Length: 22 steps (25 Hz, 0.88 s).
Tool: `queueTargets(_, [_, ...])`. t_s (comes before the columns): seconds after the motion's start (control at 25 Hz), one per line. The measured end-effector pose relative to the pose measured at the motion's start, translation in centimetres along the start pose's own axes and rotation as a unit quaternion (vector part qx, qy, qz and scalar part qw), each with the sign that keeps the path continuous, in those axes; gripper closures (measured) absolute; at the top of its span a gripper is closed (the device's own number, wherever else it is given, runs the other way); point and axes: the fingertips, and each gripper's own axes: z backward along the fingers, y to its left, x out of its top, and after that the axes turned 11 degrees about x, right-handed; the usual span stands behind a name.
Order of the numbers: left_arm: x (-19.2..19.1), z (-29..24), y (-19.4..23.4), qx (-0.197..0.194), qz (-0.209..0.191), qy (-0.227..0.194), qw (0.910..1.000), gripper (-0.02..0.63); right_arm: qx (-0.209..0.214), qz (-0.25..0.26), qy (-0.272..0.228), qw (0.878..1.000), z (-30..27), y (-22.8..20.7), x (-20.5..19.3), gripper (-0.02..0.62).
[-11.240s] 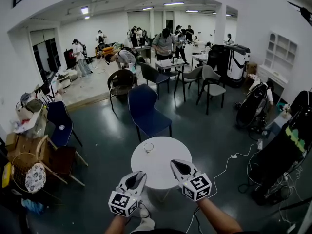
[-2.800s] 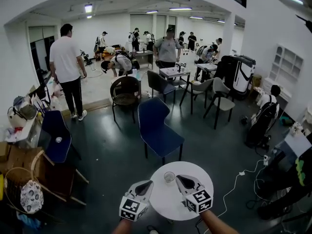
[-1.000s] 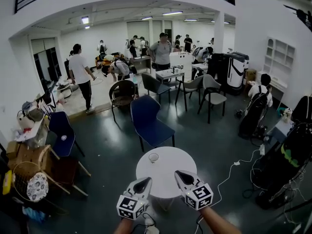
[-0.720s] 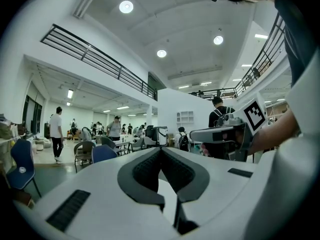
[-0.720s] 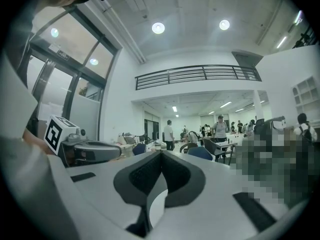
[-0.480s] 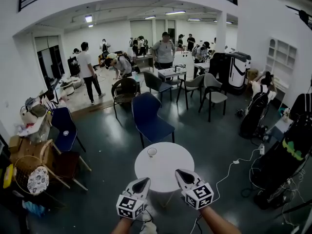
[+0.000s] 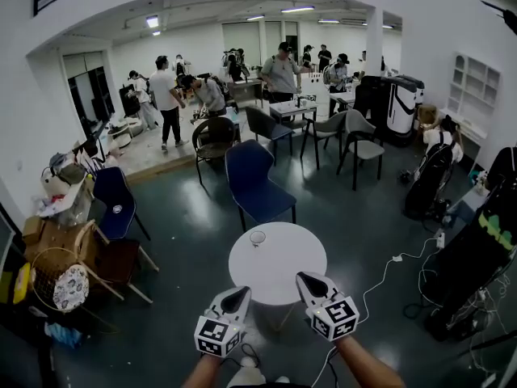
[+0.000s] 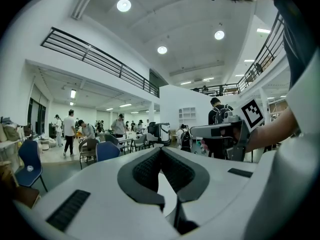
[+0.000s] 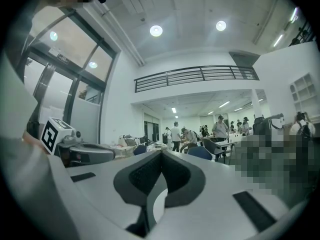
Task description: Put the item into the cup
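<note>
The left gripper sits at about 6 o'clock in the head view, just short of the near rim of the table. Its jaws are pressed together at the tips, with nothing between them. Its own view shows the two dark pads meeting at the front. The right gripper is just beside it toward 5 o'clock, its tips over the near edge of the tabletop. Its jaws are likewise closed tip to tip and hold nothing. In the right gripper view the pads touch at the front, with only a pale slit lower down. Each gripper carries a marker cube printed with black-and-white squares, and no letters can be read on them. Each gripper view catches the other gripper off to the side.

The round white table stands just beyond the grippers. On it, near the far rim at about 11 o'clock of the tabletop, stands the clear cup, upright and well apart from both grippers. It is too small to tell whether anything lies in it.

A white cable trails over the dark floor at 3 o'clock of the table. A blue chair stands past the table at 12 o'clock. Beyond it are black chairs, small tables and standing people under ceiling lights.
</note>
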Motion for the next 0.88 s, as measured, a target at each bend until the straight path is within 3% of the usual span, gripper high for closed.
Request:
queueTargets(0.32, [0.0, 0.4, -0.4, 0.005, 0.002, 0.009, 0.9999, 0.591, -0.006, -0.014, -0.009, 1.000, 0.9, -0.4, 0.8, 0.578])
queueTargets(0.88, [3.6, 0.5, 0.8, 0.007, -0.008, -0.015, 0.9998, 0.591, 0.017, 0.003, -0.016, 1.000, -1.1, 1.9, 3.2, 0.578])
